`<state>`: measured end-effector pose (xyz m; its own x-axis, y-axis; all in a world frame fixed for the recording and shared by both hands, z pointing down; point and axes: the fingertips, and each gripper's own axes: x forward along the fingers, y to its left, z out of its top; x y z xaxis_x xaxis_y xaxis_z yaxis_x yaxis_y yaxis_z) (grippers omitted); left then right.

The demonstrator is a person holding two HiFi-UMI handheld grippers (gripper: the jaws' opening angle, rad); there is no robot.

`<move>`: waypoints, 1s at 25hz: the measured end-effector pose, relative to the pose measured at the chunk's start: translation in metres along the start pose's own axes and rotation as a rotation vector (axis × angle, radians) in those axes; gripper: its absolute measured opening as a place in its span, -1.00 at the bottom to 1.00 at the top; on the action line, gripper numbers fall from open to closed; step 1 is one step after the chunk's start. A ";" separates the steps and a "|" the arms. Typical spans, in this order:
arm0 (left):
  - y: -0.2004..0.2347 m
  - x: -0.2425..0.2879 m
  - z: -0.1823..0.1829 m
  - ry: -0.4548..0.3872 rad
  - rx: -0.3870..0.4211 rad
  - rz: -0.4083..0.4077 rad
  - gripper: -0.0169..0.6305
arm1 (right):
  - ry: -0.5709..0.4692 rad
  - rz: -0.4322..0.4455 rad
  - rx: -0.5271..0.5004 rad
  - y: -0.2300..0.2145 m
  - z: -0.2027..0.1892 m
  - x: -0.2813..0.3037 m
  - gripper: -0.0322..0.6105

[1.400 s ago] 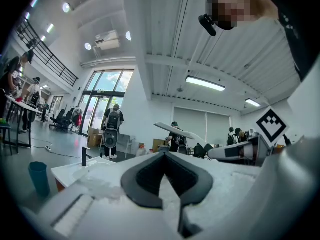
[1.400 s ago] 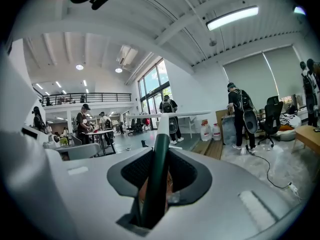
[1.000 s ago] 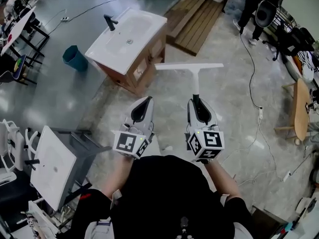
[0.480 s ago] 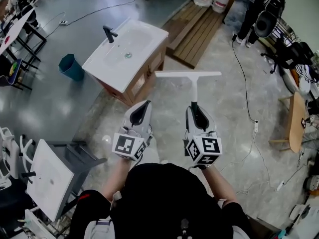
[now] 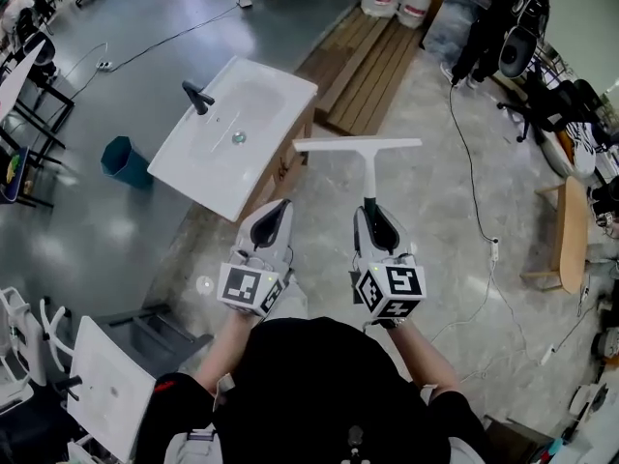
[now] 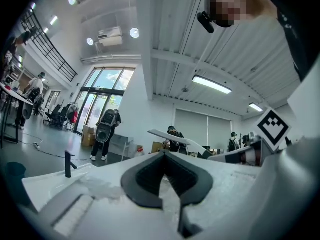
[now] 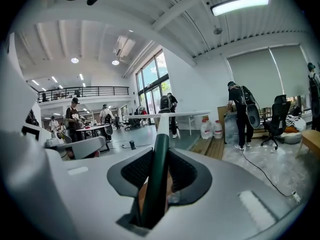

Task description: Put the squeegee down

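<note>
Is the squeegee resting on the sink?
No, the right gripper grips the squeegee by its handle, blade in the air beside the sink.

We see the grey floor (image 5: 426, 230); on it stand a washbasin cabinet (image 5: 232, 133), a teal bin (image 5: 124, 162) and wooden boards (image 5: 363, 61).

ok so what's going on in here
A person holds a gripper in each hand. The right gripper has its fingers clamped on the dark handle of a squeegee, blade held out ahead, off the floor. The left gripper holds nothing. The squeegee isn't down yet; a white sink unit stands ahead-left.
</note>
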<state>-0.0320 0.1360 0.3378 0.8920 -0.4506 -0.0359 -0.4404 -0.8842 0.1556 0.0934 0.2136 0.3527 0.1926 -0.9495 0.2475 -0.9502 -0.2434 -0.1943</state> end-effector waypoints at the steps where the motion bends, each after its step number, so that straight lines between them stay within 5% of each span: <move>1: 0.007 0.006 0.001 0.002 0.000 -0.004 -0.94 | 0.000 -0.003 -0.001 0.001 0.002 0.008 -0.59; 25: 0.103 0.066 0.008 0.014 -0.007 -0.032 -0.94 | 0.092 -0.051 -0.010 0.015 -0.003 0.126 -0.59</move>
<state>-0.0191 0.0138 0.3440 0.9069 -0.4204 -0.0268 -0.4111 -0.8972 0.1616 0.1032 0.0907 0.3842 0.2180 -0.9138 0.3427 -0.9422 -0.2887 -0.1703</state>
